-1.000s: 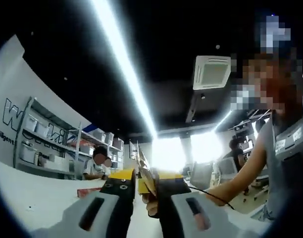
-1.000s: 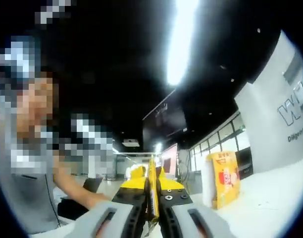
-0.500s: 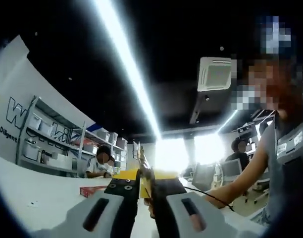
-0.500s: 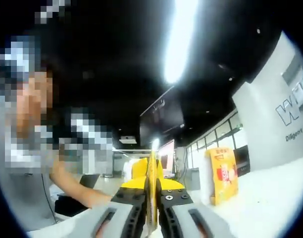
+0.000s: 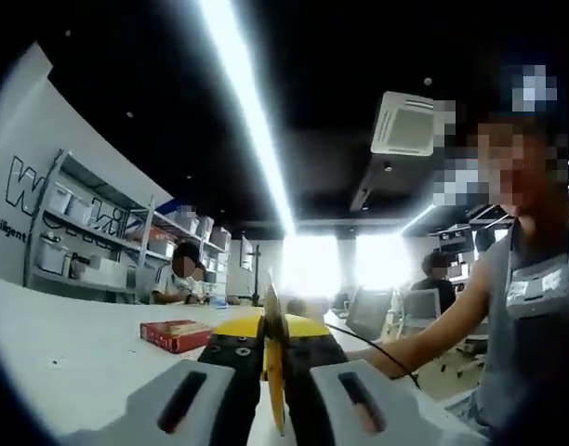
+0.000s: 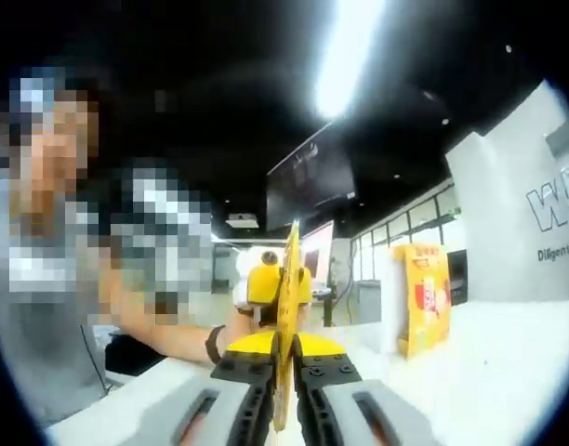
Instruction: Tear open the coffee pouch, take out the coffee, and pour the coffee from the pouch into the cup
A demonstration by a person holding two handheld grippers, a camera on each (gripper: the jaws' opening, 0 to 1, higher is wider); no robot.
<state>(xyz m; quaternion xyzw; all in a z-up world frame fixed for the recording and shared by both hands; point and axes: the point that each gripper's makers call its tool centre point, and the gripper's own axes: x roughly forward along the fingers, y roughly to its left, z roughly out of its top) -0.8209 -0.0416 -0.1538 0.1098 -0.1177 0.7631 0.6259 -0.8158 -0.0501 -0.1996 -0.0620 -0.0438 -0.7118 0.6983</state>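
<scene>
While both cameras tilt up toward a dark ceiling crossed by a bright strip light, each view shows a thin yellow coffee pouch (image 5: 272, 358) seen edge-on, a flat, slightly glossy foil blade rising between that view's two jaws. The left gripper (image 5: 271, 358) has its black, screw-studded jaws closed tight on the pouch, with pale grey moulded bodies below and yellow pads just behind the tips; the pouch edge runs from the jaw roots up past the tips to a narrow point. The right gripper (image 6: 284, 358) is likewise clamped on the coffee pouch (image 6: 287, 316), whose edge stands well above the jaw tips, straight and thin. Whether the pouch is torn cannot be told from this edge-on angle. Beyond the right gripper's jaws the other gripper shows as a rounded yellow shape, and the person's forearm reaches in with a dark wristband. A smooth white table (image 5: 71, 353) spreads under both. On it lie a flat red box (image 5: 176, 334) in the left gripper view and an upright orange-yellow carton (image 6: 421, 297) in the right gripper view, well apart from the jaws
</scene>
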